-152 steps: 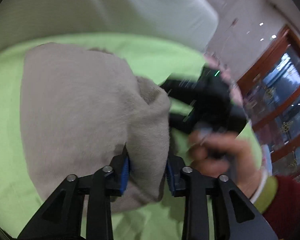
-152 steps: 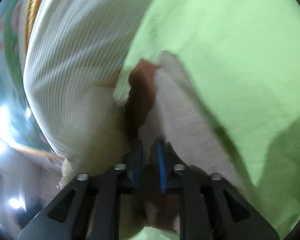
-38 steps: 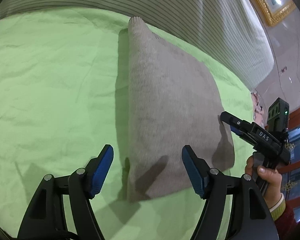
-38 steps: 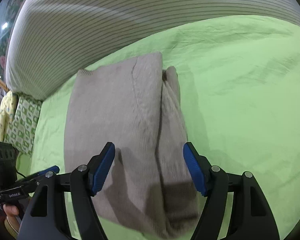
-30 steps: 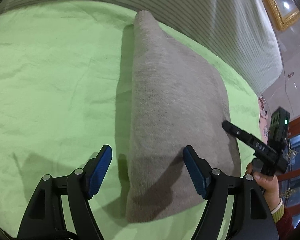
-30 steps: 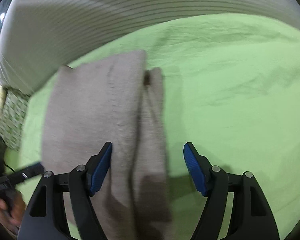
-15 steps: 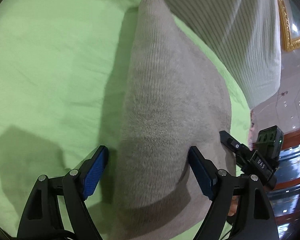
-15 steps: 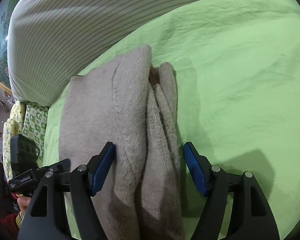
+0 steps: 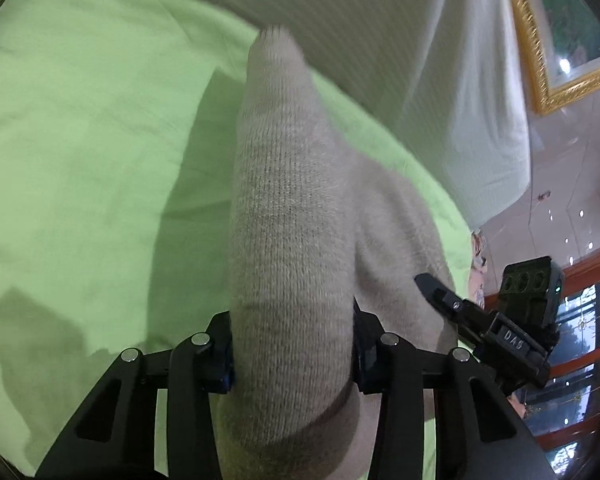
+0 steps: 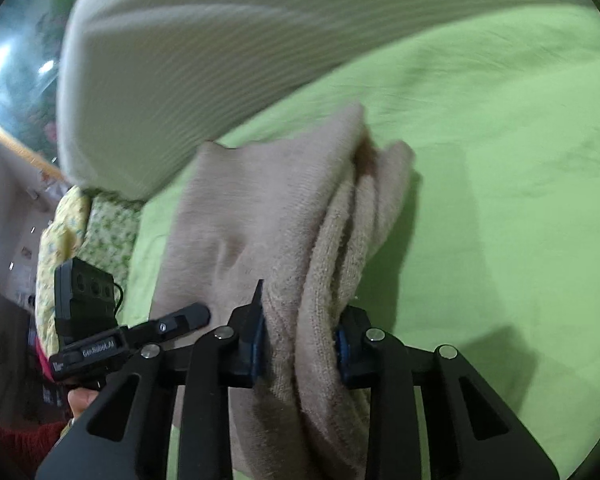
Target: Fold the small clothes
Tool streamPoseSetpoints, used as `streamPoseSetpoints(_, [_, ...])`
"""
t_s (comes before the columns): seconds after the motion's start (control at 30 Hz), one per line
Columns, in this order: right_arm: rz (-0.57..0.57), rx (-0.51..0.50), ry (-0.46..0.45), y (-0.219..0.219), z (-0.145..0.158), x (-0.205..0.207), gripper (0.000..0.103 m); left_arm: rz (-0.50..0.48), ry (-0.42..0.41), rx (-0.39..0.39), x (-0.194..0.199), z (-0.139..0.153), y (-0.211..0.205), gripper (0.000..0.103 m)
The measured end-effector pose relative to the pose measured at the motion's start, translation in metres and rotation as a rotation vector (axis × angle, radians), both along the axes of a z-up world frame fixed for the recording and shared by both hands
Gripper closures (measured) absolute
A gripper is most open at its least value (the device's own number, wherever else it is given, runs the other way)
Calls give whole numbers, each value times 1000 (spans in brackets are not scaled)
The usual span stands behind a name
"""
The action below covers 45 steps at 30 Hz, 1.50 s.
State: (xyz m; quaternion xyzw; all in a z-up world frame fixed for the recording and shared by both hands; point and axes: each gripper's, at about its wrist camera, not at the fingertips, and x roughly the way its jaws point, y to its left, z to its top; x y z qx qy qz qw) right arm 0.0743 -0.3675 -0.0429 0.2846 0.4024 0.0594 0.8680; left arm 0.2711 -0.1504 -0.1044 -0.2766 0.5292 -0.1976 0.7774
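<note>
A folded beige knit garment point(image 9: 296, 216) lies on a green bedsheet point(image 9: 80, 128). My left gripper point(image 9: 292, 356) is shut on the garment's rounded folded edge, its blue pads pressed into the knit on both sides. In the right wrist view the same garment point(image 10: 260, 216) shows several stacked layers. My right gripper point(image 10: 300, 340) is shut on the layered open edge. The right gripper also shows in the left wrist view point(image 9: 488, 332), at the garment's far side. The left gripper shows in the right wrist view point(image 10: 140, 332).
A white striped duvet point(image 10: 204, 60) lies folded along the far side of the sheet point(image 10: 500, 160). A yellow-green floral cloth point(image 10: 80, 236) sits at the bed's edge. A gilt picture frame point(image 9: 540, 52) and wood-framed glass doors point(image 9: 580, 340) stand beyond the bed.
Both grippers have moved in from open above the garment and closed on opposite edges of it. The garment's edges are bunched up between the pads.
</note>
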Motion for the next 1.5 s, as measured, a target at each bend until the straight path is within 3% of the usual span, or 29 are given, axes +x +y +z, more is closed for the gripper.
streamPoseSetpoints(0.17, [103, 47, -55, 54, 5, 5, 74, 61, -45, 7, -35, 30, 63, 61])
streamPoseSetpoints(0.37, [212, 74, -49, 116, -12, 25, 74, 121, -64, 69, -72, 43, 120, 61])
streamPoseSetpoints(0.53, [266, 53, 0, 146, -36, 33, 74, 152, -18, 92, -93, 24, 159, 61])
streamPoseSetpoints(0.67, [276, 9, 51, 152, -56, 35, 74, 135, 27, 115, -101, -3, 162, 59])
streamPoseSetpoints(0.73, [261, 15, 73, 145, -65, 35, 72, 130, 36, 102, -104, -12, 164, 53])
streamPoseSetpoints(0.83, [236, 8, 91, 139, -71, 33, 61, 139, 48, 99, -107, -18, 172, 44])
streamPoseSetpoints(0.87, [226, 2, 95, 138, -71, 34, 53, 142, 53, 93, -108, -20, 176, 42])
streamPoseSetpoints(0.93, [200, -16, 100, 133, -68, 30, 48, 165, 68, 93, -112, -17, 185, 37])
streamPoseSetpoints(1.3, [53, -85, -10, 129, -17, -17, 47, 221, 43, 153, -155, 16, 218, 36])
streamPoseSetpoints(1.5, [112, -115, -61, 159, 1, -5, 47, 195, -48, 149, -141, 48, 202, 36])
